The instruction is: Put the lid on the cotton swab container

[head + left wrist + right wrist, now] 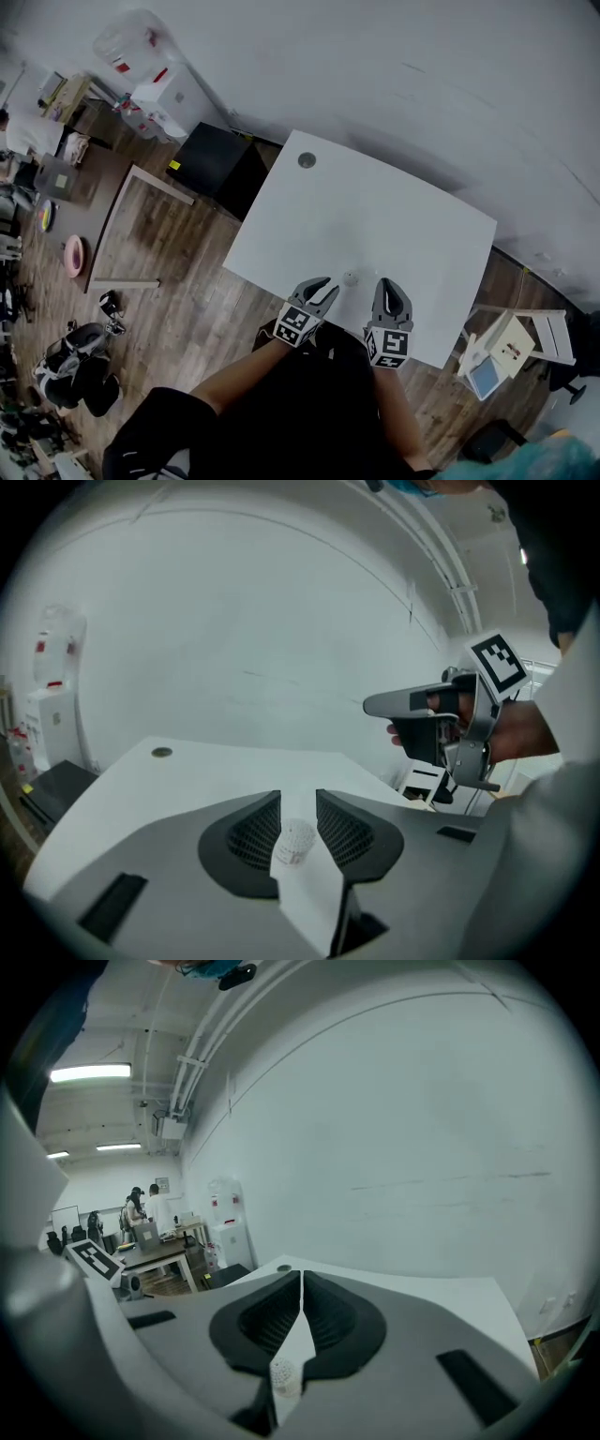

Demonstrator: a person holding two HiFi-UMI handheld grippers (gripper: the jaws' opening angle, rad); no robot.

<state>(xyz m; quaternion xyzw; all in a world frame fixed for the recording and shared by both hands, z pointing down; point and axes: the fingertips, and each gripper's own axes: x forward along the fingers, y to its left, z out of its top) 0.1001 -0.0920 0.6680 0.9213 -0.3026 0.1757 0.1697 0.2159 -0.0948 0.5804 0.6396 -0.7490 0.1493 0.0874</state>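
A small white cotton swab container (pixel 350 278) stands upright on the white table (pixel 394 216), near its front edge. Its top looks dotted white, and I can make out no separate lid. My left gripper (pixel 326 288) is just to the container's left with its jaws apart. In the left gripper view the container (pixel 293 842) shows in the gap between the jaws (pixel 298 799), with neither pad touching it. My right gripper (pixel 389 282) is to the container's right, its jaws together and holding nothing. In the right gripper view the container (pixel 285 1372) shows low, below the closed tips (pixel 301 1277).
A round grey disc (pixel 307 160) sits in the table's far left corner. A black box (pixel 211 164) stands on the wooden floor left of the table, and a small white stand (pixel 502 352) at its right. People and desks (pixel 150 1227) are far off.
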